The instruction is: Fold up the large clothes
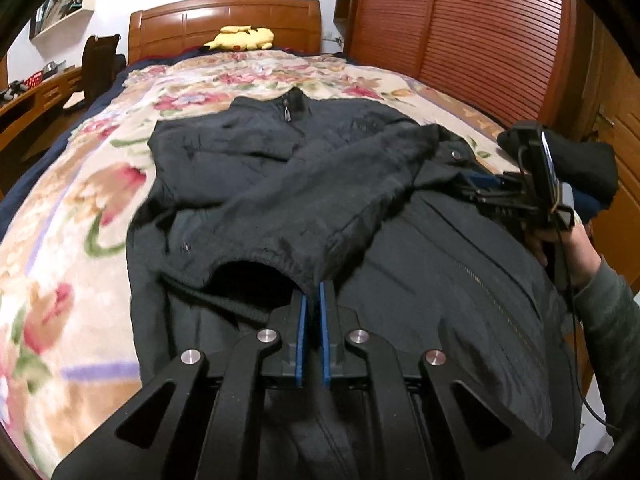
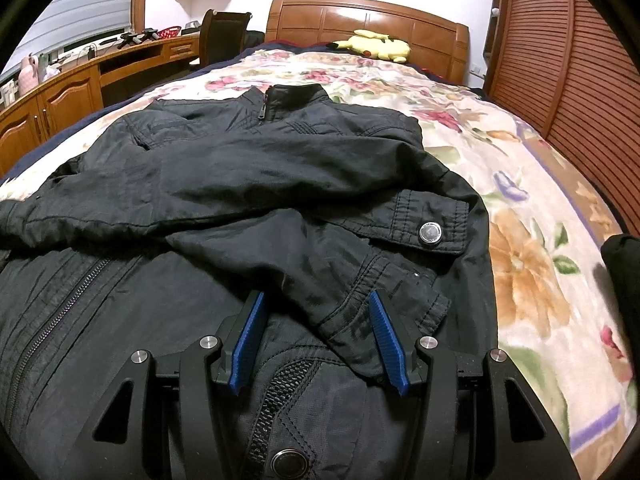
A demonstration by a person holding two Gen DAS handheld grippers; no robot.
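Observation:
A black zip jacket [image 1: 420, 264] lies front up on the floral bed, collar toward the headboard; it also fills the right wrist view [image 2: 120, 304]. Both sleeves are folded across the chest. My left gripper [image 1: 313, 292] is shut on the ribbed cuff of one sleeve [image 1: 280, 260] and holds it over the jacket body. My right gripper [image 2: 316, 300] is open, its blue pads on either side of the other sleeve's cuff [image 2: 376, 312], which lies on the jacket and is not pinched. The right gripper also shows at the right edge of the left wrist view [image 1: 476, 192].
A floral blanket [image 2: 532, 264] covers the bed. A yellow plush toy [image 2: 372, 50] lies by the wooden headboard [image 2: 360, 16]. A wooden desk and chair [image 2: 100, 76] stand to the left, a slatted wardrobe [image 2: 560, 60] to the right. A dark folded garment [image 1: 580, 164] sits on the bed's right edge.

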